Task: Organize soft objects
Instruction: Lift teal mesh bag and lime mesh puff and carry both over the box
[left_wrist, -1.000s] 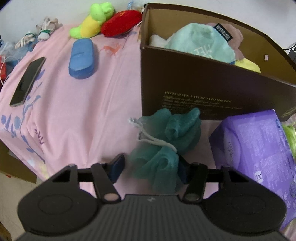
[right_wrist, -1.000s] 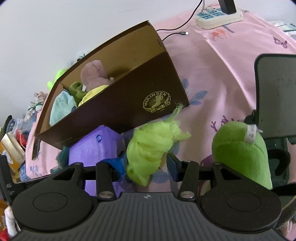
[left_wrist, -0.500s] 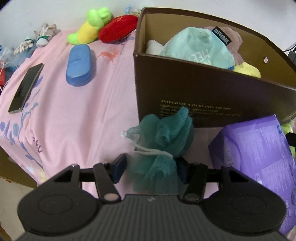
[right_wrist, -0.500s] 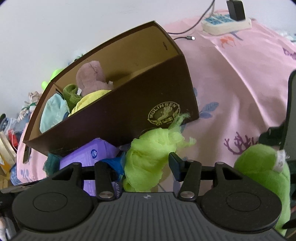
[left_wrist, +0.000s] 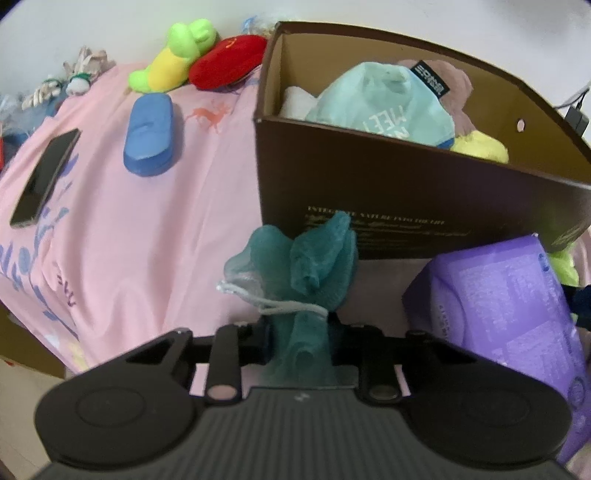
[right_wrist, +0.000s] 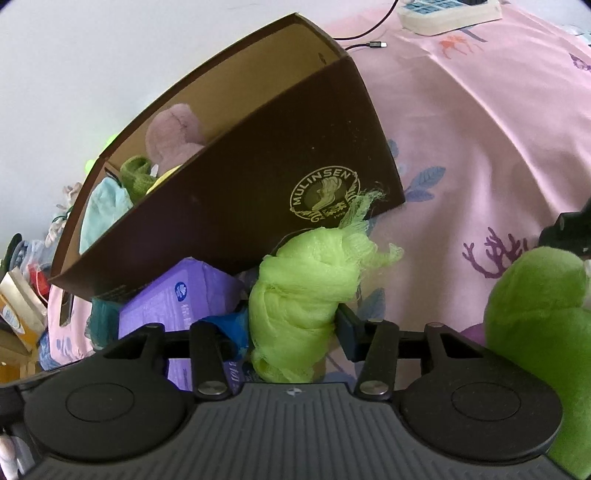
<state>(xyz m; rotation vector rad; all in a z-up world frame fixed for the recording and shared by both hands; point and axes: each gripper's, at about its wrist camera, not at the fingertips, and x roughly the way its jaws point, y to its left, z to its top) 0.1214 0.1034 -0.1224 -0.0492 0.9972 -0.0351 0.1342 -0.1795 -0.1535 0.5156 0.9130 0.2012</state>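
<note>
Left tongs, closing, pinch the teal mesh pouf beside the brown box. Right tongs, closing, clamp the lime mesh pouf against the box's corner; pink bedsheet lies open rightward.

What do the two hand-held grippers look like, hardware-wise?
Both match: the left hand-held gripper and the right hand-held gripper have a matte black ribbed body, two round discs at the sides, black linkage bars with silver pivot pins, and dark blue fingertip pads. No cables, hands or sleeves visible.

Both grippers have black bodies with ribbed grey tops, round side discs, silver screws and dark blue pads.
</note>
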